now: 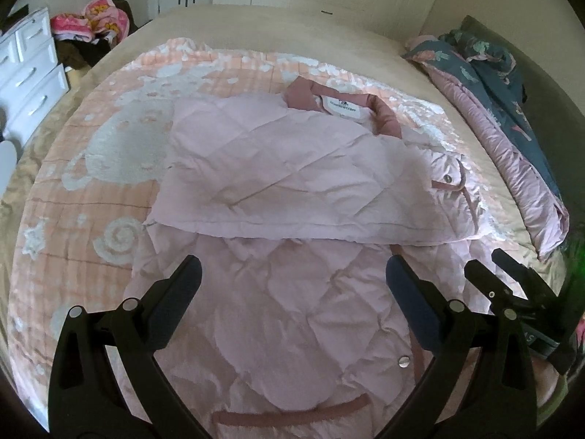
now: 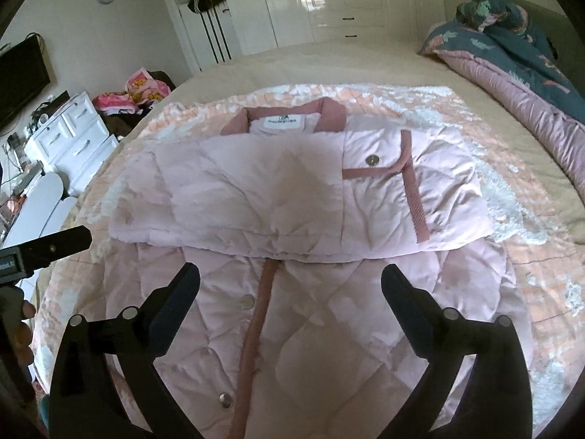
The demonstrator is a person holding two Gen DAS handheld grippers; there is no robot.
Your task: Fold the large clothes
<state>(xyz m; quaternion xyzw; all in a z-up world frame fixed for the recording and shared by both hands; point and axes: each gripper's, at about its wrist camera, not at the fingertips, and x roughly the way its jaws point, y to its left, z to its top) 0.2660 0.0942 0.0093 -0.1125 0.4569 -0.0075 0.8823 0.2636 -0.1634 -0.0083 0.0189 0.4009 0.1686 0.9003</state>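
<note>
A pale pink quilted jacket [image 1: 278,168] with darker pink collar and trim lies on a pink patterned blanket [image 1: 109,168] on the bed. Its sleeves are folded across the chest, forming a band over the upper half. It also shows in the right wrist view [image 2: 292,197]. My left gripper [image 1: 292,274] is open and empty, hovering above the jacket's lower half. My right gripper [image 2: 290,281] is open and empty, above the jacket's button placket. The right gripper also appears at the right edge of the left wrist view [image 1: 512,281].
A rolled blue and pink duvet [image 1: 512,109] lies along the bed's right side. A white drawer unit [image 2: 69,139] and a pile of clothes [image 2: 142,91] stand left of the bed. White wardrobes [image 2: 329,0] line the far wall.
</note>
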